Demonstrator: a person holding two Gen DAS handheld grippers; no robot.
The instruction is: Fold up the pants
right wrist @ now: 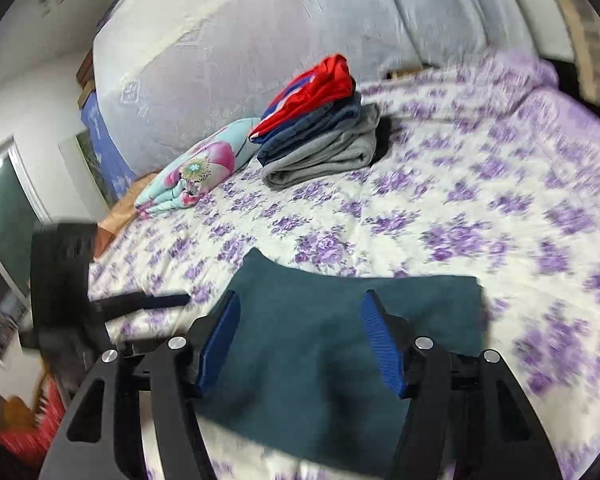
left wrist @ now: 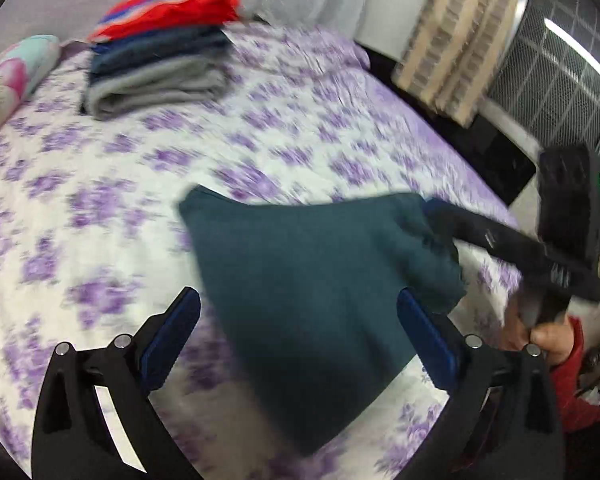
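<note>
Dark teal pants [left wrist: 312, 292] lie folded into a compact pad on the purple-flowered bedspread [left wrist: 100, 200]; they also show in the right wrist view [right wrist: 328, 340]. My left gripper [left wrist: 298, 312] is open, its blue pads on either side of the pants' near part, holding nothing. My right gripper [right wrist: 300, 340] is open above the pants. In the left wrist view the right gripper [left wrist: 440, 220] reaches in from the right, its tips at the pants' right edge. In the right wrist view the left gripper [right wrist: 168, 301] reaches in from the left, just short of the pants.
A stack of folded clothes [left wrist: 160, 52], red on top, then blue, then grey, sits at the far side of the bed [right wrist: 324, 128]. A flowered pillow [right wrist: 196, 168] lies left of it. The bed's right edge [left wrist: 460, 152] drops to a dark floor.
</note>
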